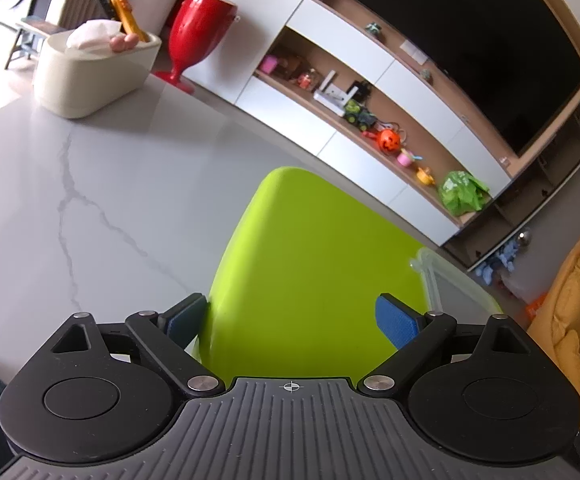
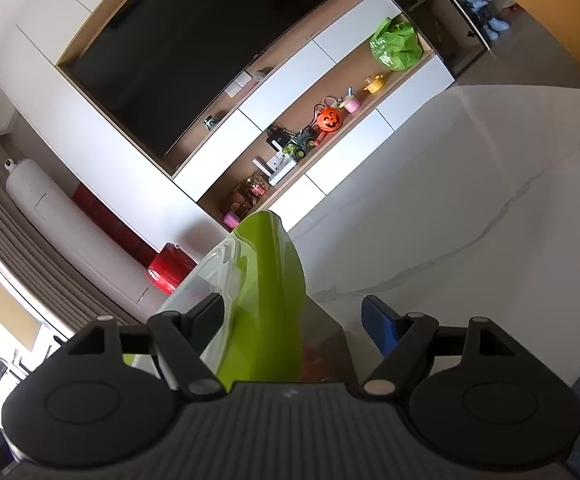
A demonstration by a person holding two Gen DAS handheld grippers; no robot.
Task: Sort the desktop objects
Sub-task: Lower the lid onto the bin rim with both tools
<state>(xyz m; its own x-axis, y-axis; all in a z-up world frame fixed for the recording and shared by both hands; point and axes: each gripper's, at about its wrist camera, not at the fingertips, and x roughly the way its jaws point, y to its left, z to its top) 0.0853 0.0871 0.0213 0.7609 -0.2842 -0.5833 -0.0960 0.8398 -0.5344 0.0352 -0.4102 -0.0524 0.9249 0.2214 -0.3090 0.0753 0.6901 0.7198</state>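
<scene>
My left claw (image 1: 290,320) gapes wide around the green lid (image 1: 310,272) over the marble table (image 1: 90,200). My right claw (image 2: 294,320) is equally wide, straddling the lid's edge (image 2: 266,304); contact seems absent, though it's unclear.

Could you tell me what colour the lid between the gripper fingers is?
Lime green; the lid shows best in the left wrist view.

**Hidden and unclear**

The green lid (image 1: 310,272) covers most of the clear box (image 1: 450,292) and its contents. In the right wrist view a reddish thing (image 2: 314,360) under the lid cannot be identified. Shelf toys (image 1: 390,140) are too small to name. The tabletop (image 1: 90,200) runs off-frame.
</scene>
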